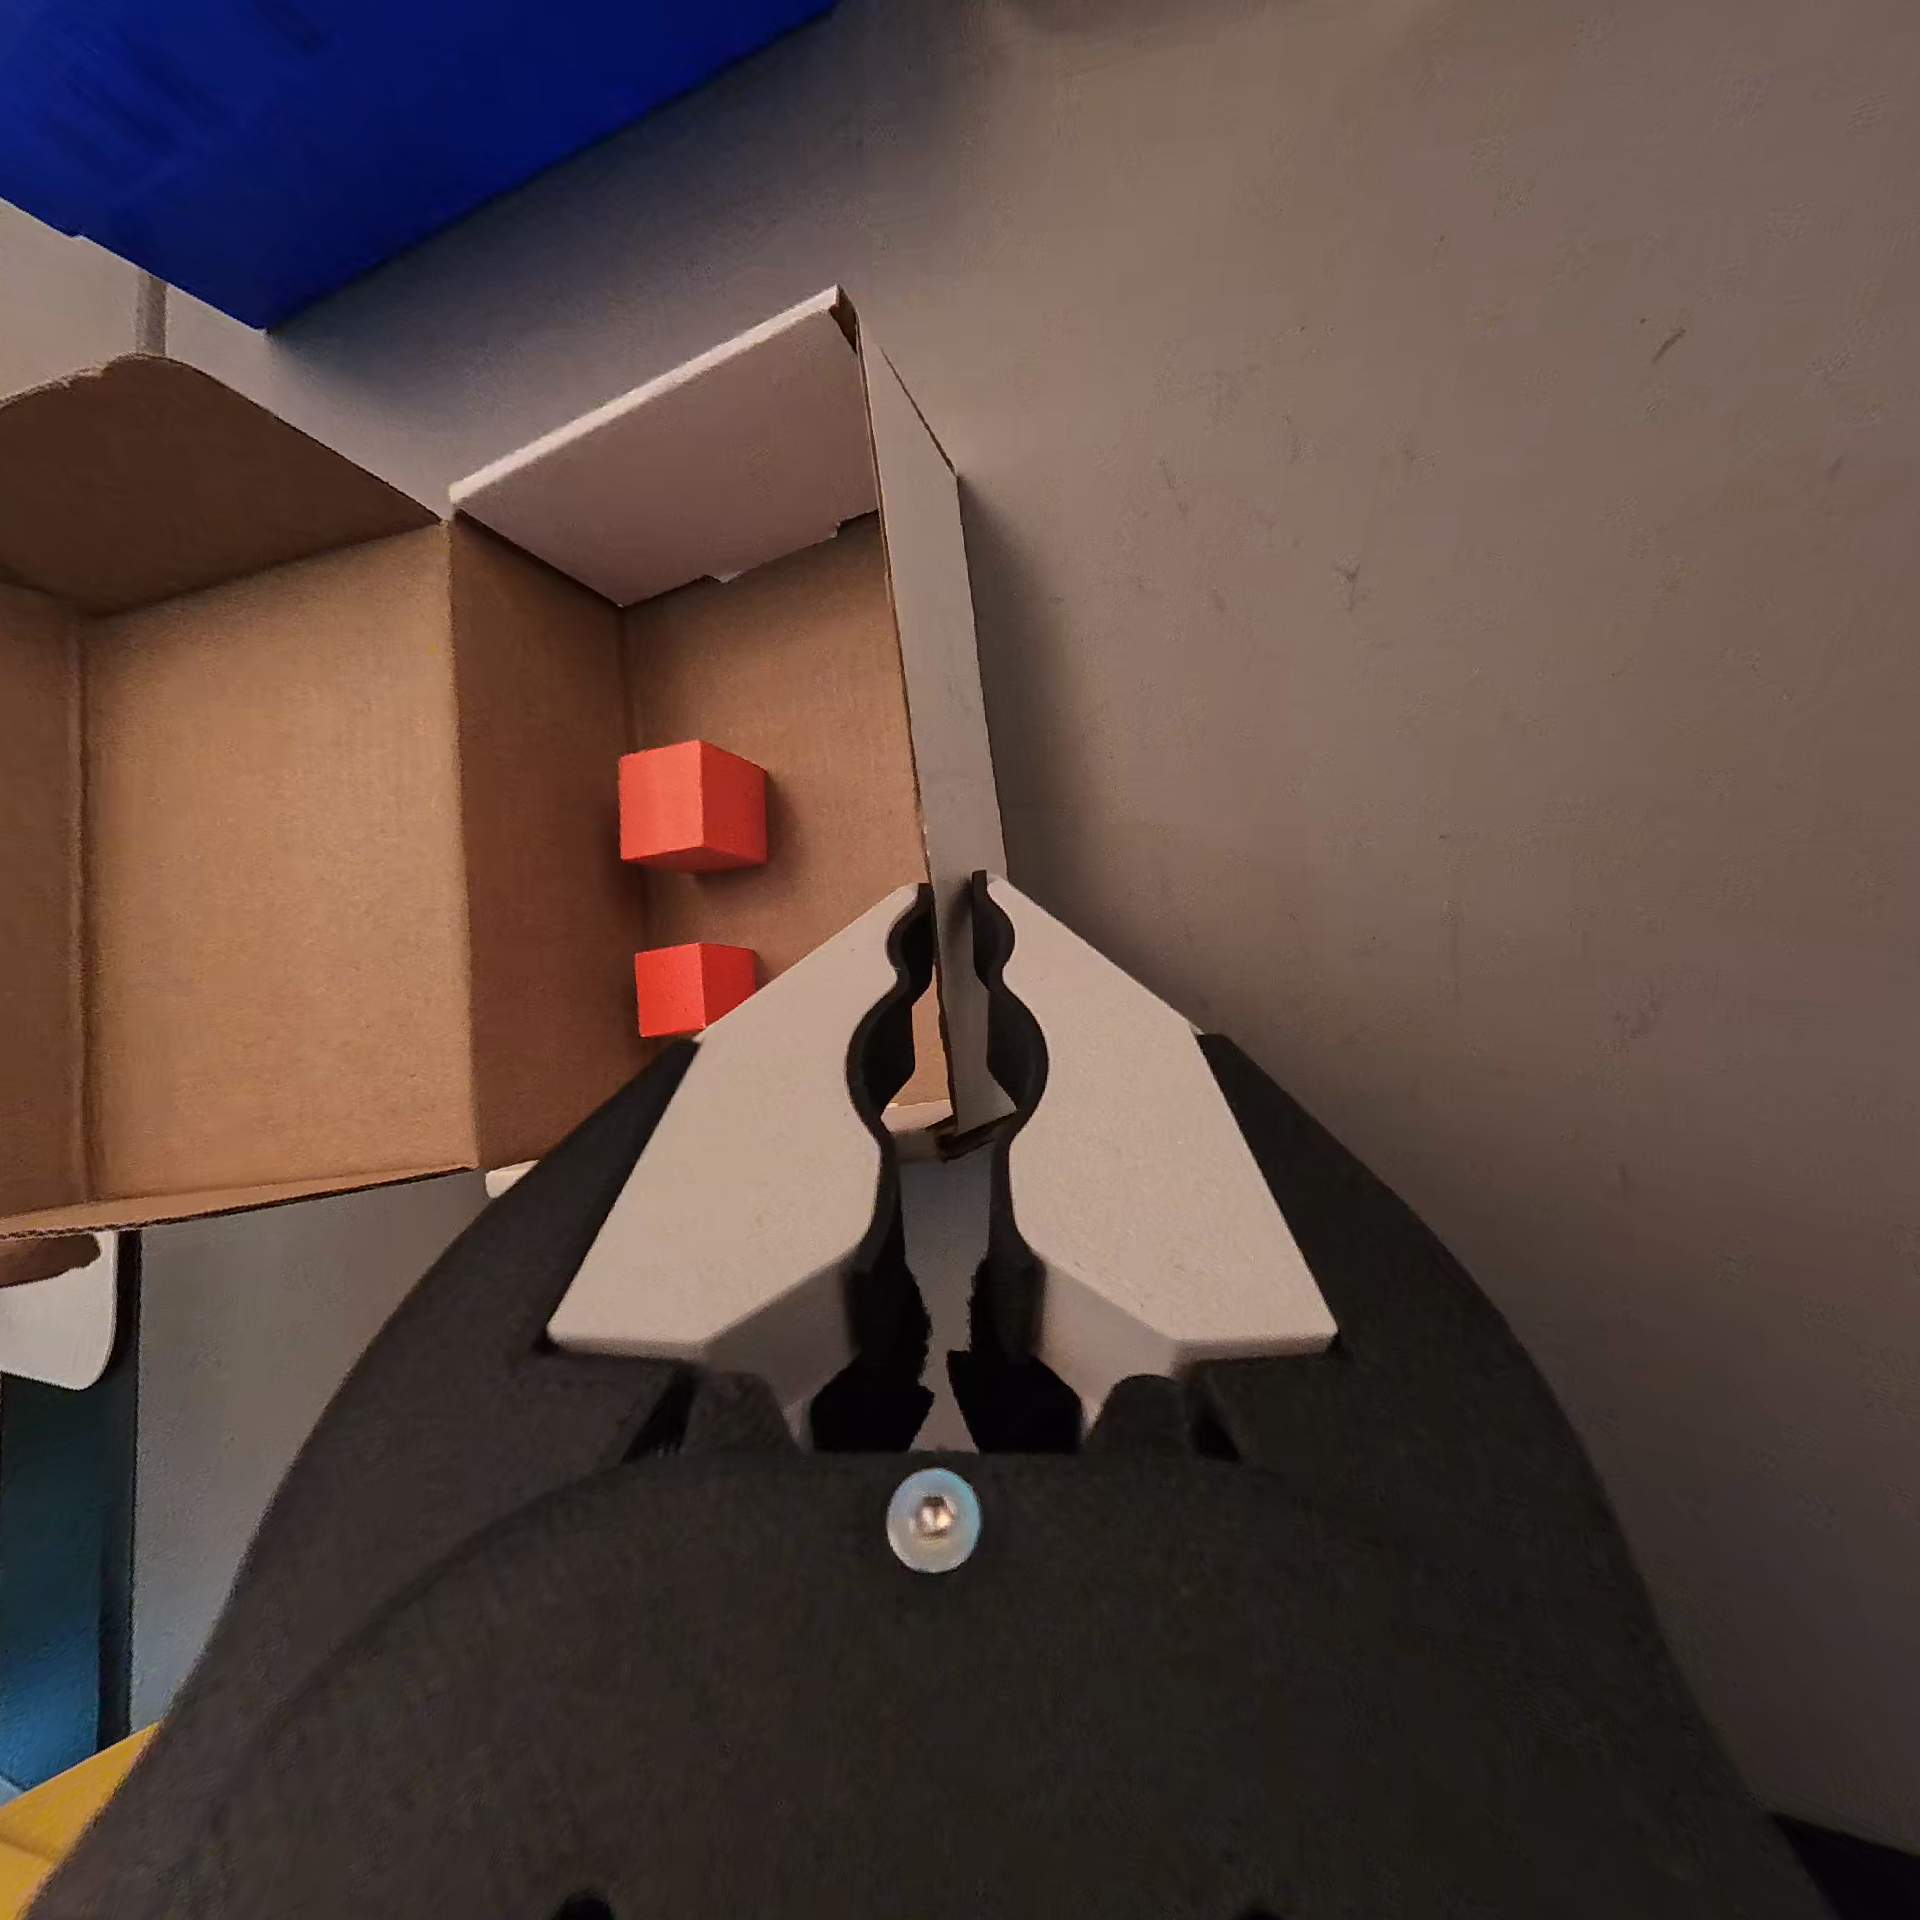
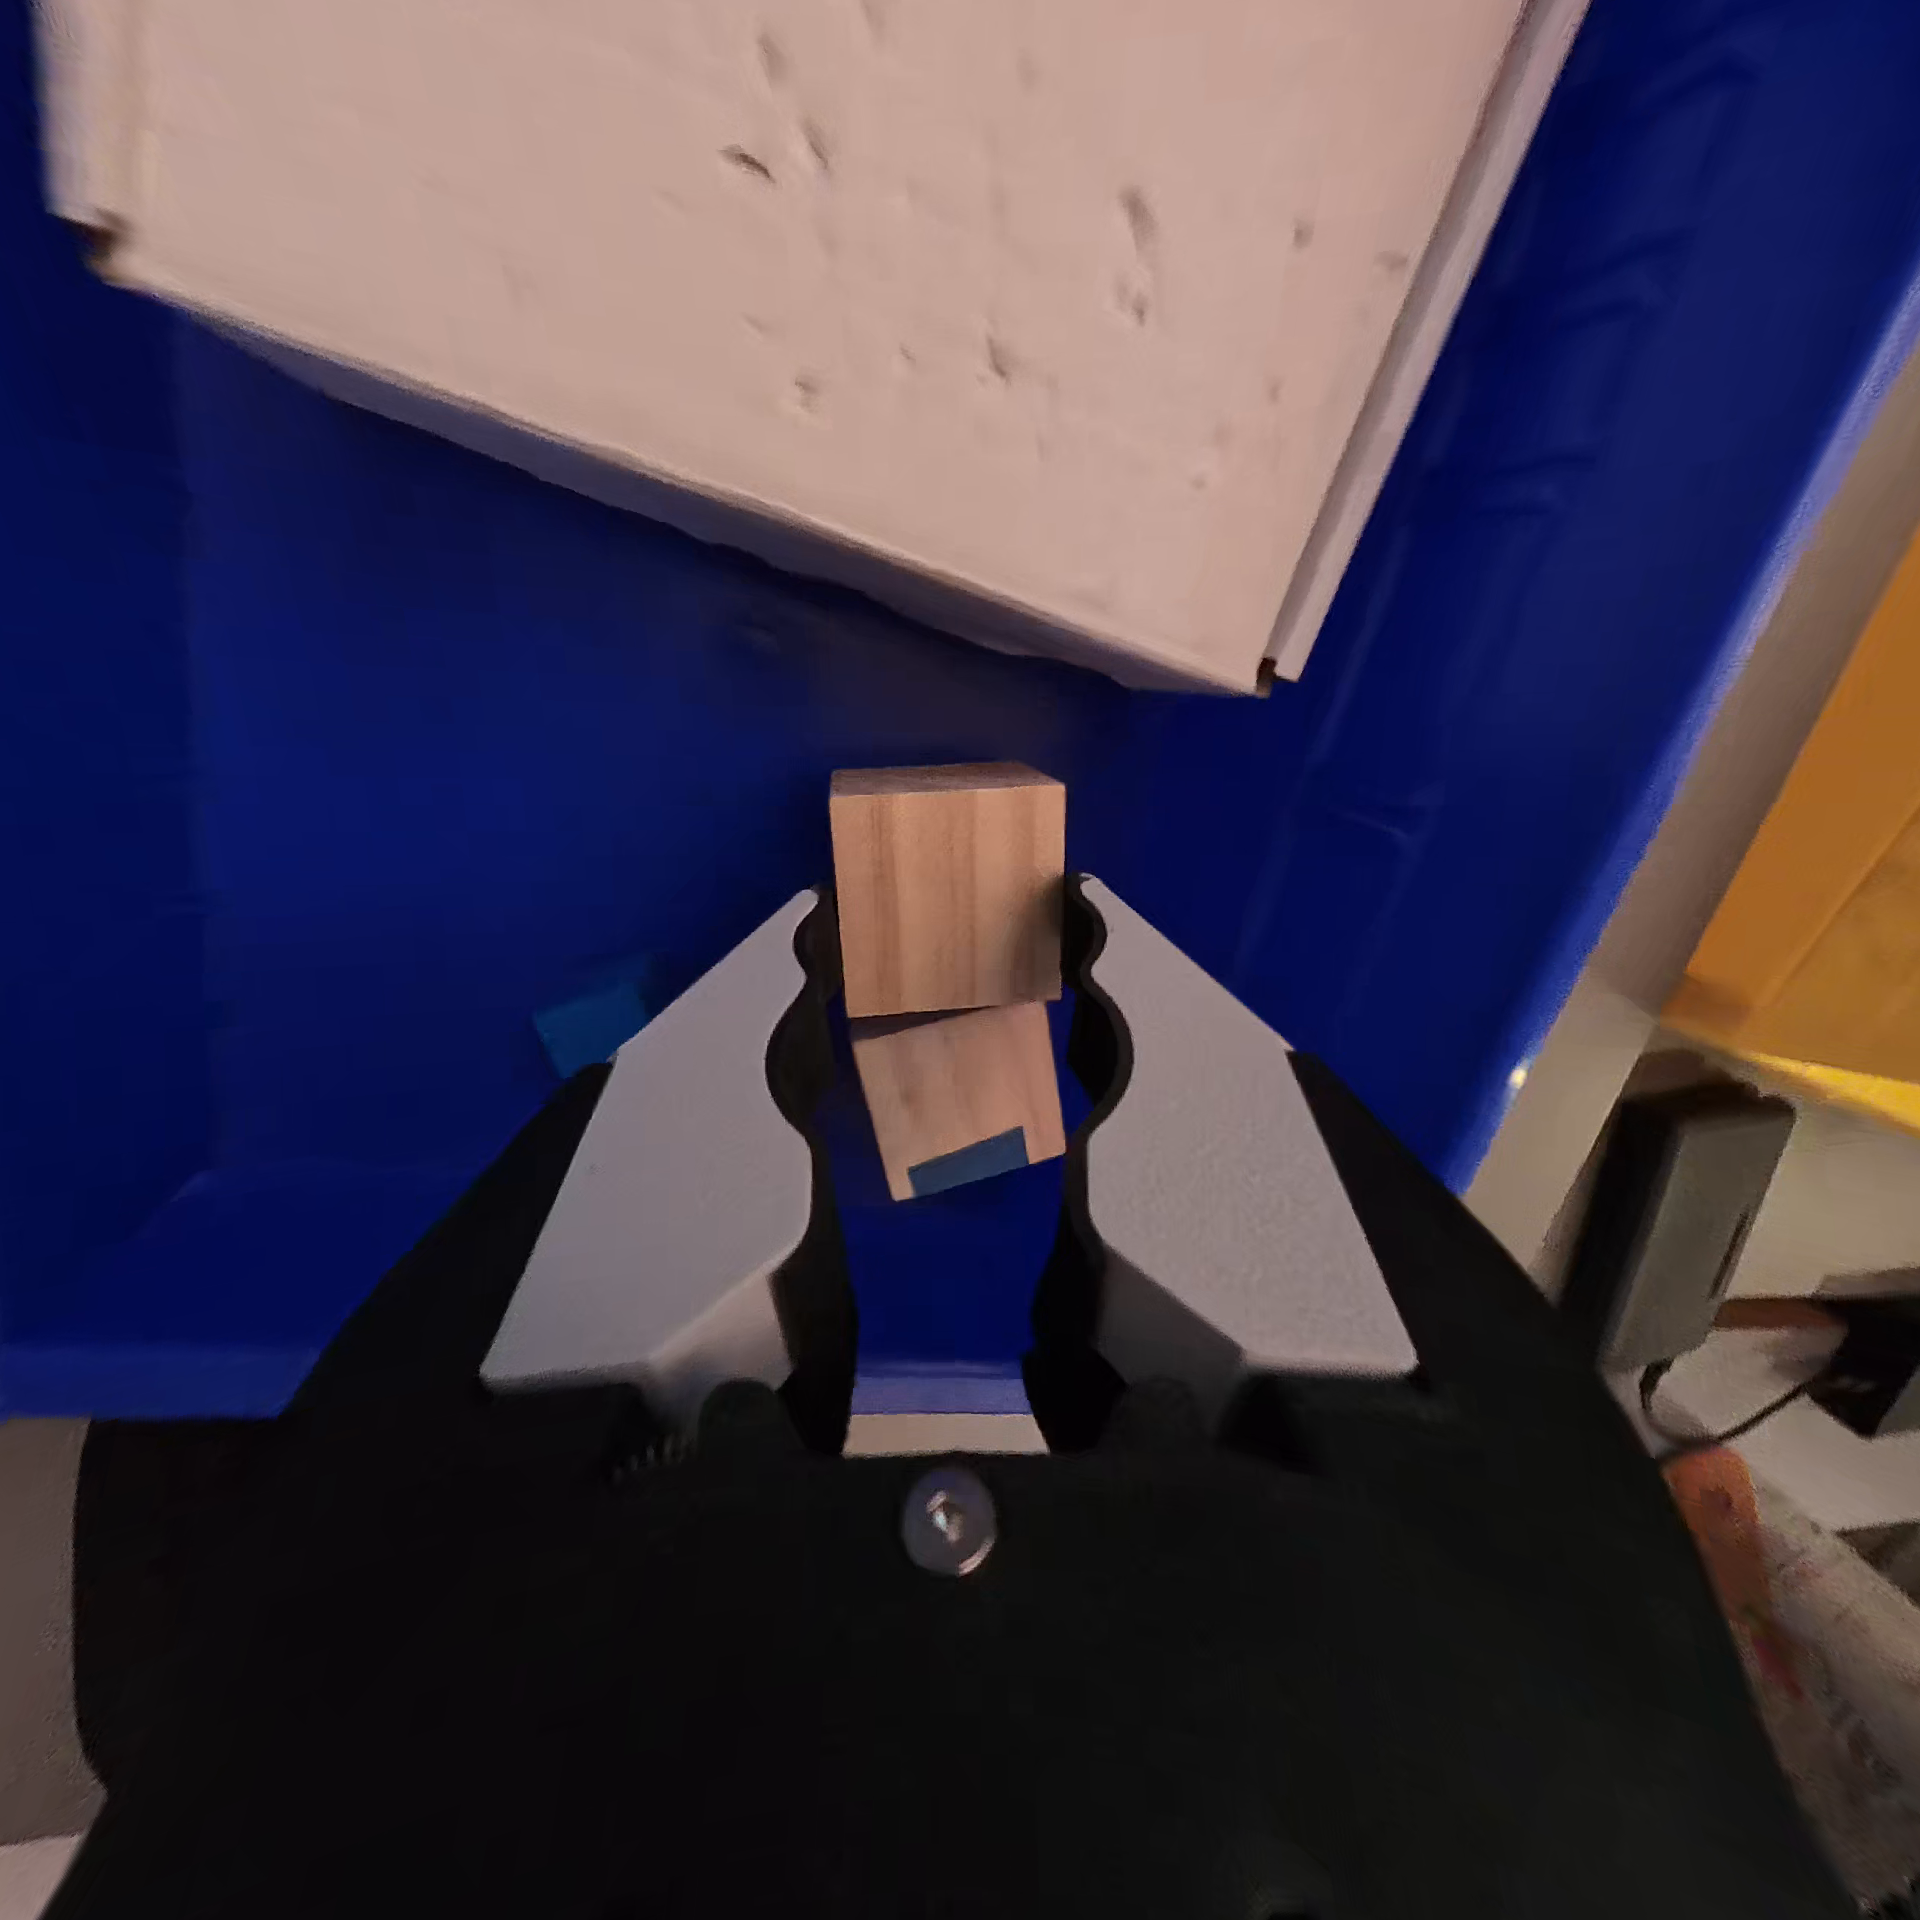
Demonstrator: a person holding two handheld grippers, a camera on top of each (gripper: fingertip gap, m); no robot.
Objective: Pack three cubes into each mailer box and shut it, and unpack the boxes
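In the left wrist view an open cardboard mailer box point(image 1: 270, 873) lies on the grey table, white outside and brown inside. Two red cubes point(image 1: 691, 802) point(image 1: 691, 987) sit on its floor, by the fold between base and lid. My left gripper point(image 1: 951, 894) is shut on the box's right side wall point(image 1: 935, 644), holding it upright. In the right wrist view my right gripper point(image 2: 945, 904) is shut on a plain wooden cube point(image 2: 948, 888) over a blue bin point(image 2: 416, 831). A second wooden cube point(image 2: 961, 1101) lies below it in the bin, beside a blue cube point(image 2: 597, 1013).
A closed white mailer box point(image 2: 831, 291) lies in the blue bin beyond the cubes. The bin's corner point(image 1: 312, 135) shows at the upper left of the left wrist view. A yellow container point(image 2: 1829, 873) and dark devices with cables stand to the right of the bin.
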